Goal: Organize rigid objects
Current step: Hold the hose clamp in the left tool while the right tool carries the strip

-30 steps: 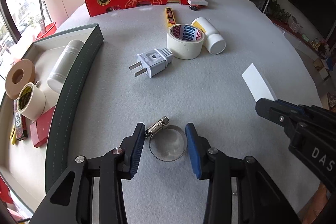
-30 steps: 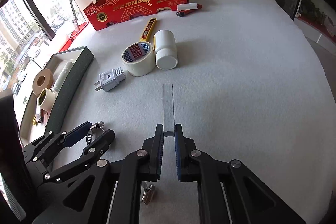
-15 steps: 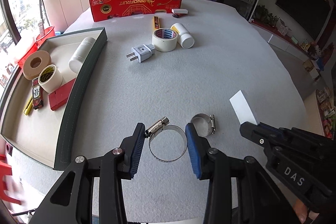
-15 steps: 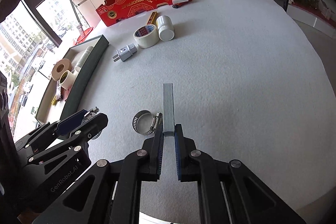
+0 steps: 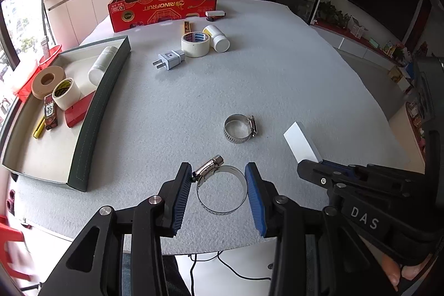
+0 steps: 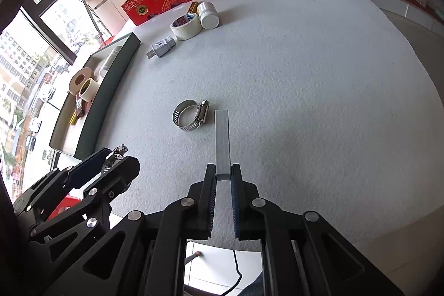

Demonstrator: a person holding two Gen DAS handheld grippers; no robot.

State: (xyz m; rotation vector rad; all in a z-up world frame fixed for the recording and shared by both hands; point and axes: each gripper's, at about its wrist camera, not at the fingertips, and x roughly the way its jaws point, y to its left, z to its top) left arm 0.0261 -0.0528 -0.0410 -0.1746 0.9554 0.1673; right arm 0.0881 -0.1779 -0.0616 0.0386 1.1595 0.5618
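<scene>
A round table (image 5: 277, 68) covered in grey felt filled both views. At its far edge stood one red cardboard box (image 5: 163, 6). Along the left lay one dark-walled tray (image 5: 102, 99) holding two tape rolls, one white cylinder, one red block and a couple of small sticks. Two black handheld grippers reached in from the near edge. The left gripper (image 5: 219, 187) had its jaws partly spread, pinching one large metal hose clamp (image 5: 222, 190) across its ring, lifted above the table edge. The right gripper (image 6: 223, 176) had its jaws pressed together on the end of one flat white bar (image 6: 222, 140), which stuck forward. On the felt mid-table rested a second, smaller hose clamp (image 5: 240, 128), just beside the bar's tip in the right view. Farther back sat one white tape roll (image 5: 195, 44), one white bottle (image 5: 217, 38) touching it, one grey plug adapter (image 5: 169, 60), and a few small items near the box.
</scene>
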